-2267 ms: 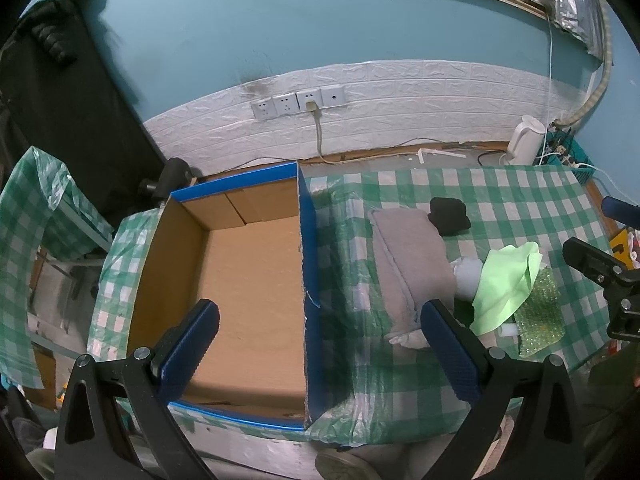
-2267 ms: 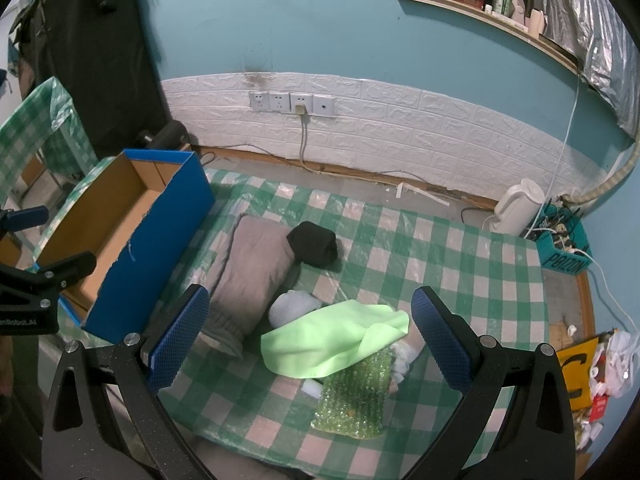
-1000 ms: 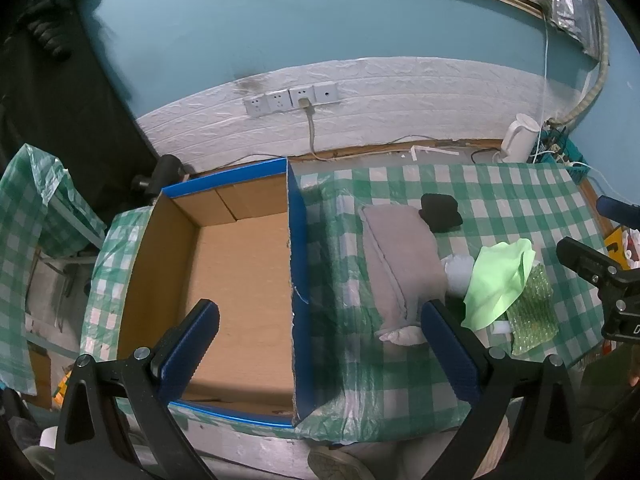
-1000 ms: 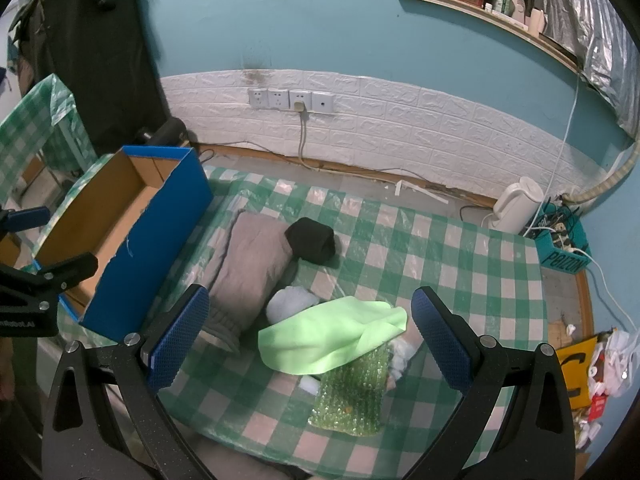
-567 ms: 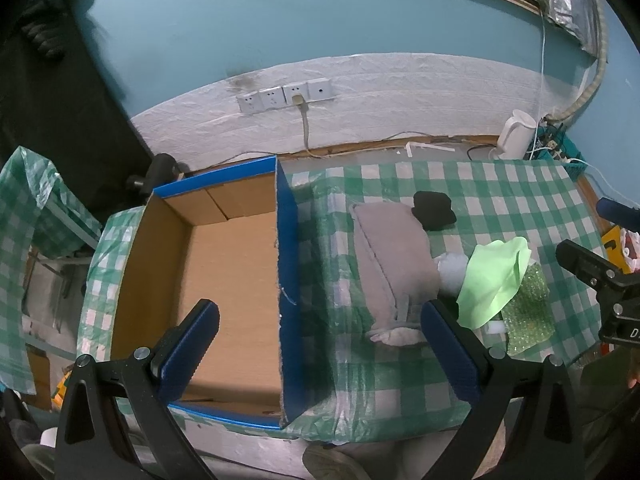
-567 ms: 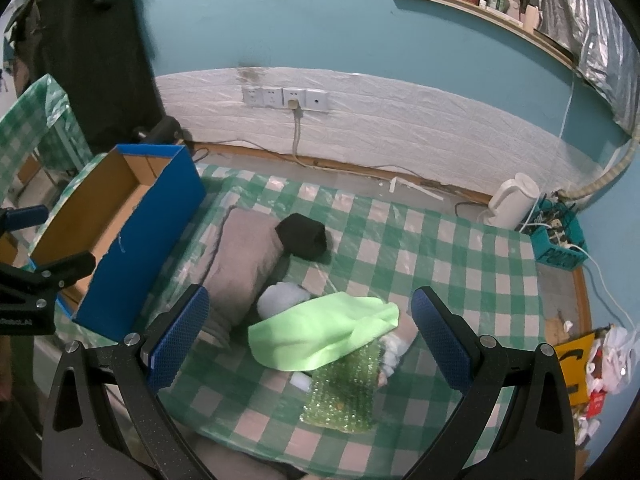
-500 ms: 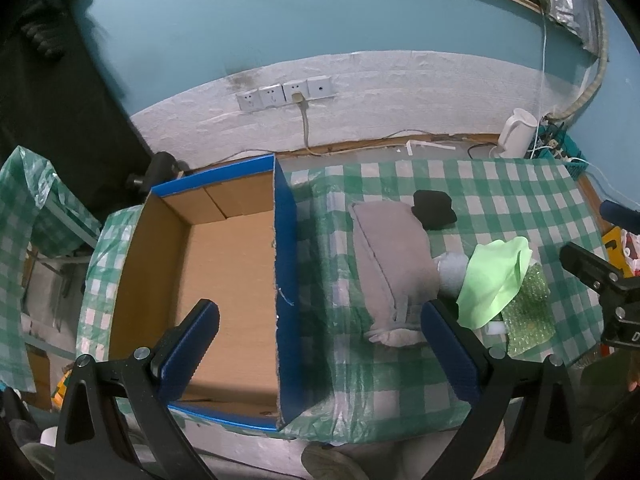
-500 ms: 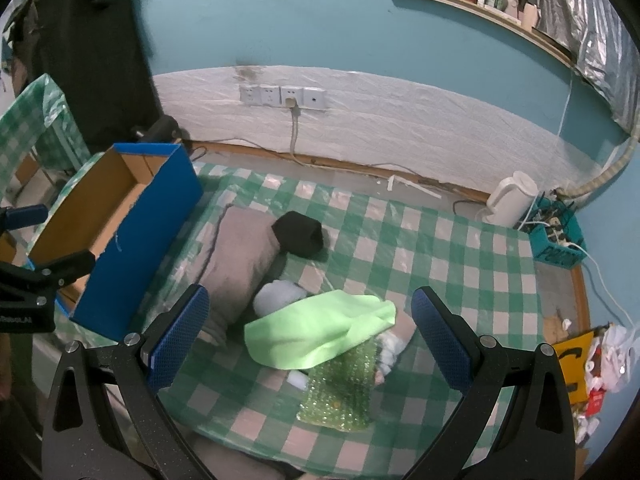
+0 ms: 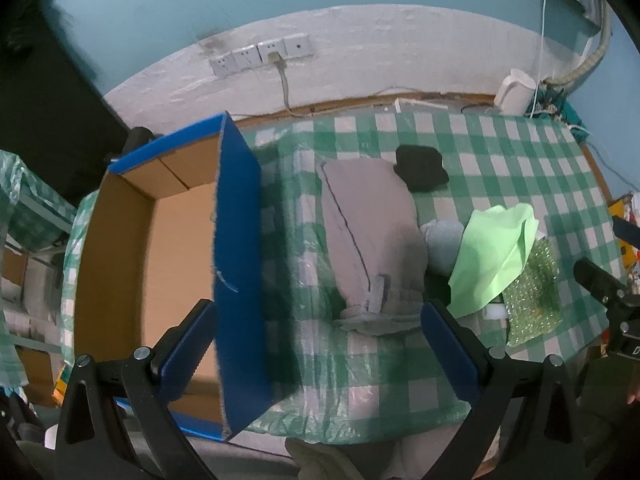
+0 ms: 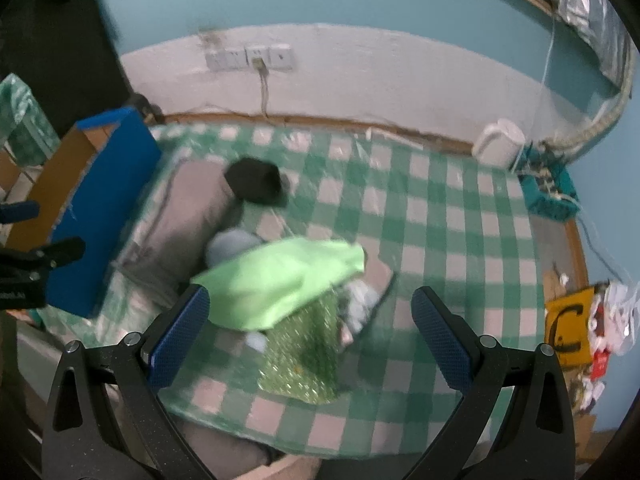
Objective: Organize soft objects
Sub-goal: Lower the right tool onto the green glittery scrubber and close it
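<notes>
1. Our left gripper (image 9: 320,340) hangs above the near table edge with its blue-padded fingers (image 9: 188,344) spread wide and nothing between them.
2. Our right gripper (image 10: 310,336) is just as wide apart and just as empty; the right view is blurred, so fine detail there is uncertain.
3. The soft things lie ahead of the fingers on the green-checked tablecloth (image 9: 500,140). A grey garment (image 9: 372,232) is just beyond our left gripper's right finger. A black bundle (image 9: 420,168) touches its far end, and a pale blue-grey bundle (image 9: 442,244) sits beside it.
4. A lime-green cloth (image 10: 280,280) drapes over a green bubble-wrap sheet (image 10: 304,356), which lies between our right fingers.
5. The blue cardboard box (image 9: 236,240) stands past our left gripper's left finger, with no soft thing visible in the part of its brown interior we can see.
6. We judge the main risk is a pinch that takes only the slippery cloth's top layer, so it slides free or drags the bubble wrap along.
7. The glossy plastic tablecloth is wrinkled and loose; closing too low could catch it and shift the whole pile.
8. The grey garment is long, limp and seamed; lifted by one end it may trail and snag on the box's tall wall.
9. The rolled bundles are small and rounded, so they may squirt out of a shallow grip.
</notes>
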Tool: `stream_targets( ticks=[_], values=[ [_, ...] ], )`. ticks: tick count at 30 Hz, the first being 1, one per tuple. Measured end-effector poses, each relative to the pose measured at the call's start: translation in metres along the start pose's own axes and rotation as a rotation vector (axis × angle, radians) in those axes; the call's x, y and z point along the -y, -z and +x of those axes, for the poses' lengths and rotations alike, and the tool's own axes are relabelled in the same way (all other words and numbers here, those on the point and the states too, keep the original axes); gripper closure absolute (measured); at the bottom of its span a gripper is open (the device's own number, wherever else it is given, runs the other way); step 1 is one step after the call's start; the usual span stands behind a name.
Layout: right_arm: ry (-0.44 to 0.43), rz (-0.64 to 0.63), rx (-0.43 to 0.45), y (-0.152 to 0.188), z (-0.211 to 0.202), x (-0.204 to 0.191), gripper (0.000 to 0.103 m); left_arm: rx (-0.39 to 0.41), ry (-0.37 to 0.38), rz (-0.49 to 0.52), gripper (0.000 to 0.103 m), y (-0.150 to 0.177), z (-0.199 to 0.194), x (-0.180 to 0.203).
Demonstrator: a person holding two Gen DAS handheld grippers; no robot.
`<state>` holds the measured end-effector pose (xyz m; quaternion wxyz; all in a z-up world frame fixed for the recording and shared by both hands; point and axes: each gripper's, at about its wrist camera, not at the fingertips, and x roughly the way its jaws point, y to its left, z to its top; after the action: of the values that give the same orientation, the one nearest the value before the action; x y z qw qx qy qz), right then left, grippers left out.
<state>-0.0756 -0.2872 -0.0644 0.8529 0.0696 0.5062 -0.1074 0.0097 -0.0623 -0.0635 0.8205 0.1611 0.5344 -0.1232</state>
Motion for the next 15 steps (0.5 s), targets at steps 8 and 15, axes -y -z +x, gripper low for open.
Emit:
stream_targets(
  ticks=[8, 15],
  values=[
    [0.005, 0.056, -0.118, 0.02, 0.028, 0.013, 0.003, -0.083, 0.022, -0.012, 0.001, -0.001, 0.033, 0.012],
    [-0.006, 0.074, -0.205, 0.031, 0.054, 0.013, 0.007, -0.126, 0.005, -0.002, 0.001, 0.001, 0.051, 0.019]
  ],
)
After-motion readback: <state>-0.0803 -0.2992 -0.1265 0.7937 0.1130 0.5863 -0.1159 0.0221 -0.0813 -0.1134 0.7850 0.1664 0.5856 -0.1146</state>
